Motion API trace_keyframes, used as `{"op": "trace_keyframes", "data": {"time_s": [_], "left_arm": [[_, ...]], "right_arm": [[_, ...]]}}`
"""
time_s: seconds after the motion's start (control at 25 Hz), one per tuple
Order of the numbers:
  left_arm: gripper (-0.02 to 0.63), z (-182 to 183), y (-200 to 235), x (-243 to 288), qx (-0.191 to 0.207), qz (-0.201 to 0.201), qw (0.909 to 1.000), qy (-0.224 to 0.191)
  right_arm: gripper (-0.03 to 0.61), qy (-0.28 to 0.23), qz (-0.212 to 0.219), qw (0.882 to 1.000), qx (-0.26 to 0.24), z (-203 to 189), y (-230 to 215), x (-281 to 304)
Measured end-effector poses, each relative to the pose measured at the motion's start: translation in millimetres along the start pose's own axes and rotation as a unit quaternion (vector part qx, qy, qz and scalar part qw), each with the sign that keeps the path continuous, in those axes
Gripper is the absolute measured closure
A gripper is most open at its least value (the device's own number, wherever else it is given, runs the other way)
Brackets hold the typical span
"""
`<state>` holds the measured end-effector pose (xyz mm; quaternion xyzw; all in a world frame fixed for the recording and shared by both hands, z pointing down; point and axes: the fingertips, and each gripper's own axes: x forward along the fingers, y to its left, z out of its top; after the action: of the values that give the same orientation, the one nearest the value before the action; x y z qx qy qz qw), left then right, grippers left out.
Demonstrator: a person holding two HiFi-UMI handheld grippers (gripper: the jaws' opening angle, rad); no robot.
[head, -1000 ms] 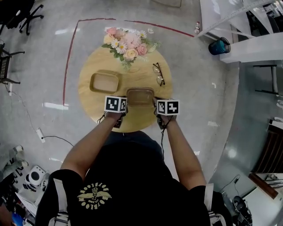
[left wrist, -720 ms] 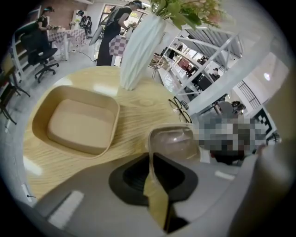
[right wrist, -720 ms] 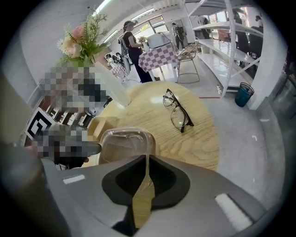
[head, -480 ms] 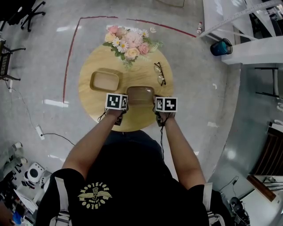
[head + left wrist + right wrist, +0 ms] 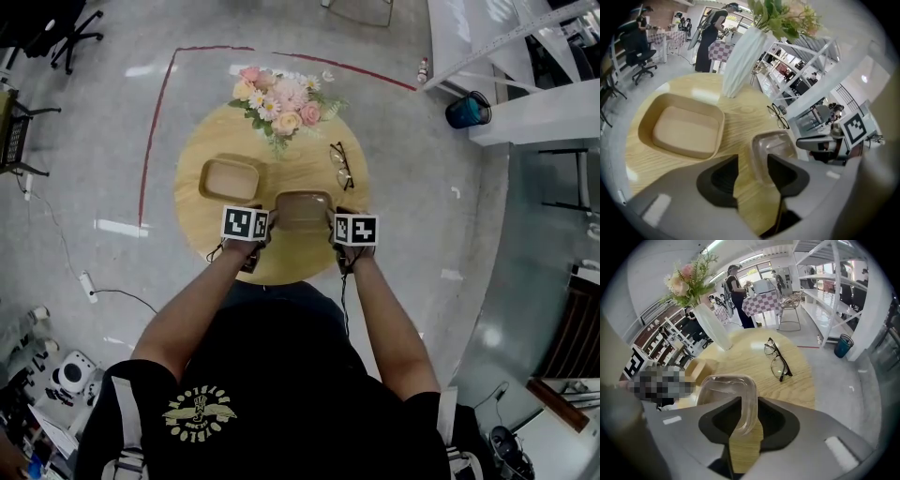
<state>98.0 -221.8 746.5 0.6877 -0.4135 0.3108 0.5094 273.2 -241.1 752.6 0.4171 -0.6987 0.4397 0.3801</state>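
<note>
We held both forearms stretched forward, side by side. Left claw (image 5: 752, 161) and right claw (image 5: 749, 404) stood open, each straddling an opposite rim of the clear box (image 5: 723, 389) at the bench's (image 5: 300, 169) near edge.

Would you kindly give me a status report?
Left gripper open, right gripper open, each astride rim of clear tray. It sits on table. Glasses, wooden tray apart.

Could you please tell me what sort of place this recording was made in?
Probably an open workshop or office hall: white metal shelving, an office chair, and red tape marking the floor round the table.
</note>
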Motion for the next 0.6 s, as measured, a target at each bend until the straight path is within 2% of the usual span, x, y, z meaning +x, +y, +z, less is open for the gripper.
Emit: {"op": "trace_keyframes", "data": {"time_s": [0.16, 0.28, 0.36, 0.48, 0.6], "left_arm": [[0.402, 7.0, 1.2, -13.4, 0.004, -0.001, 0.9998, -0.019], [0.402, 18.8, -2.1, -39.1, 0.017, -0.003, 0.9979, -0.063], [0.403, 28.9, -7.3, -63.5, 0.038, -0.004, 0.9939, -0.103], [0.424, 49.9, -19.5, -109.8, 0.074, -0.010, 0.9805, -0.182], [0.478, 70.3, -36.0, -166.6, 0.100, -0.012, 0.9578, -0.269]], "right_arm": [[0.463, -0.013, -0.013, 1.000, -0.009, 5.2, 2.2, -8.0], [0.463, -0.040, -0.025, 0.998, -0.031, 14.7, 5.6, -29.7], [0.467, -0.072, -0.017, 0.996, -0.045, 24.6, 14.0, -51.1], [0.493, -0.149, 0.026, 0.987, -0.051, 45.8, 37.2, -88.6], [0.528, -0.233, 0.060, 0.969, -0.059, 69.6, 61.6, -134.1]]}}
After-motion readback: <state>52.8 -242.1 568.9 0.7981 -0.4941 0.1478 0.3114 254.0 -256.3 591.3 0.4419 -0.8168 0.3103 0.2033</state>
